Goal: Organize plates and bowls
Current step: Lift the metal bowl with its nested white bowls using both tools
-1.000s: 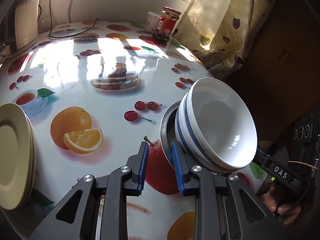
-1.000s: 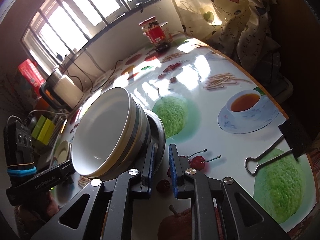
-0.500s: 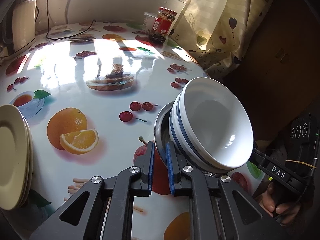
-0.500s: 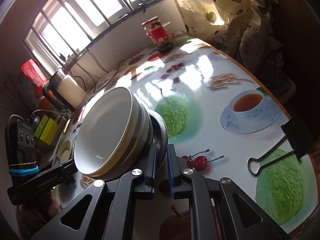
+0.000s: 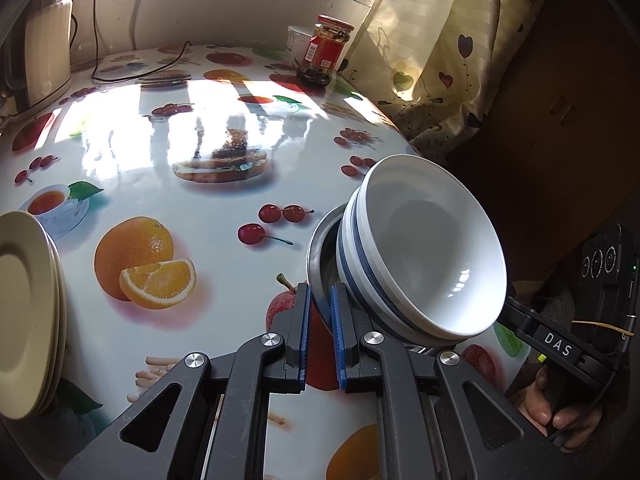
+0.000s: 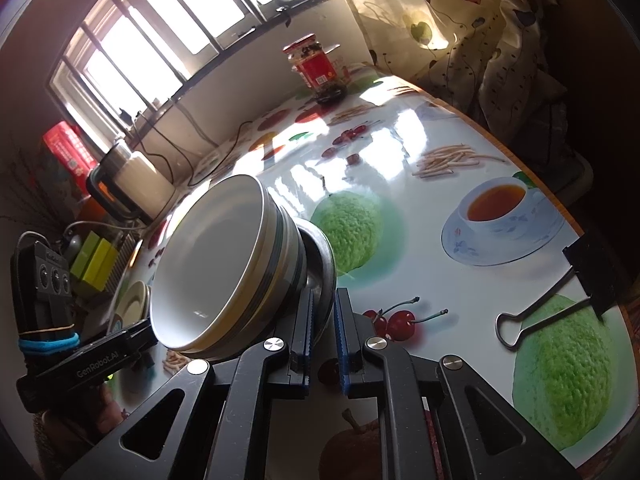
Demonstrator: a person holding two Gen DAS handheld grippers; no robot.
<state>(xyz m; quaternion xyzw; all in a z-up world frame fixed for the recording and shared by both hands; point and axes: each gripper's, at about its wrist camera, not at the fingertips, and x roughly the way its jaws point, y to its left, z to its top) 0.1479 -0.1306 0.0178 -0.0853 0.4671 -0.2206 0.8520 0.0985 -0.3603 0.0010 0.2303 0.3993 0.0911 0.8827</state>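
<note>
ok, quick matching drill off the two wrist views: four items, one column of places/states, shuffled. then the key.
Items:
1. metal bowl
2. white bowls
3. cream plates
4. red-label jar

Places/states:
A. far end of the table, near the curtain
B. stacked at the table's left edge
C. rim pinched by left tool and right tool
D. nested inside the steel one, blue-banded

Pairs: 1-C, 2-D, 3-B, 4-A
</note>
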